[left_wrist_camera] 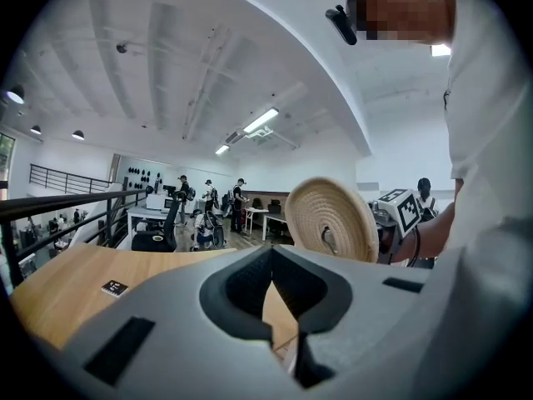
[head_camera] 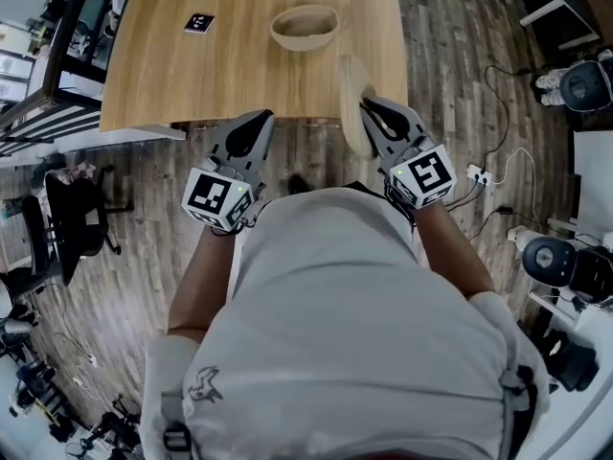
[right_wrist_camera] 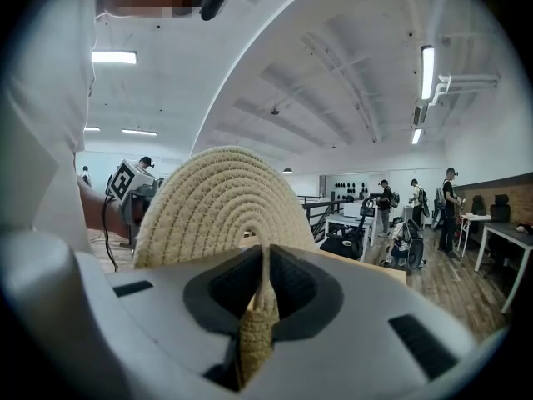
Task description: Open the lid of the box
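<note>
Currently the right gripper [head_camera: 372,111] clamps the one woven lid [head_camera: 351,89], held clear of the single basket [head_camera: 283,34]. The left gripper [head_camera: 261,121] is closed, empty. One black card [head_camera: 199,23], perhaps a marker, lies near the basket.

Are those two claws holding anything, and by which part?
The right gripper pinches the woven lid by its rim. The left gripper is shut and empty.

The woven box [head_camera: 305,27] sits open on the table [head_camera: 172,75] (right of its middle). The right gripper [head_camera: 372,108] holds the lid [head_camera: 352,113] at the near right corner.
</note>
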### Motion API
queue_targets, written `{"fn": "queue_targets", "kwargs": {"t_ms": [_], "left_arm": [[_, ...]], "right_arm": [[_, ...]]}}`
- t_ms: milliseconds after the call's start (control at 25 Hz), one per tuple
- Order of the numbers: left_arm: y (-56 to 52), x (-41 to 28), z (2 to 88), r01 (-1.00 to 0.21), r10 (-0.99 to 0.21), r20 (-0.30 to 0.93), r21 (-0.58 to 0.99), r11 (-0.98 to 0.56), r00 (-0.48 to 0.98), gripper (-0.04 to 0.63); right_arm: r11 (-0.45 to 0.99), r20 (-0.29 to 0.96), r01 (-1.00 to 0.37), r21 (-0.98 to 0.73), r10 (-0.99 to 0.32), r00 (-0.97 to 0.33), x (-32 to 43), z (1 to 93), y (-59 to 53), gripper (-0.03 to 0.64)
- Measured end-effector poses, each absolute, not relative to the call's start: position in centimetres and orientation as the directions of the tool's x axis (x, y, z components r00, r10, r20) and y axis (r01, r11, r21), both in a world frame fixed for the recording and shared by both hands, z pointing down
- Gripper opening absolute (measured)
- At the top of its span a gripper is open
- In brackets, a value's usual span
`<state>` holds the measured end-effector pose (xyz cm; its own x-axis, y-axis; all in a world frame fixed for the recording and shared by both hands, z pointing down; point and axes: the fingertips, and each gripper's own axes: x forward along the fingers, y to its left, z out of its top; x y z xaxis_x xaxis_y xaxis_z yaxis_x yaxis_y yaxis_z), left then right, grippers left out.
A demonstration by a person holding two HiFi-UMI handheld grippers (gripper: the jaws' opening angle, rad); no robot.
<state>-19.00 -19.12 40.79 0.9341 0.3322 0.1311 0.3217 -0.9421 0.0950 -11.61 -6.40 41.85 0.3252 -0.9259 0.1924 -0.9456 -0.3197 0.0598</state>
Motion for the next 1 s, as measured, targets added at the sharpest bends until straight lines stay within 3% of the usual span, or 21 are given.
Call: {"fn": "queue_targets", "kwargs": {"t_ms": [640, 1000], "left_arm": [[-7.2, -22.4, 41.2, 0.187, 0.208, 0.103, 0.178, -0.966, 0.973, 0.006], [-2.1, -24.2, 41.7, 0.154, 0.169, 0.111, 0.135, -0.979, 0.979, 0.006]], "right_arm": [[-0.158, 0.187, -0.987, 0.030, -0.969, 0.160, -15.4, 42.4, 3.9, 0.037], [-0.125, 0.154, -0.991, 0.037, -0.980, 0.129, -17.6, 43.0, 8.2, 0.037]]}}
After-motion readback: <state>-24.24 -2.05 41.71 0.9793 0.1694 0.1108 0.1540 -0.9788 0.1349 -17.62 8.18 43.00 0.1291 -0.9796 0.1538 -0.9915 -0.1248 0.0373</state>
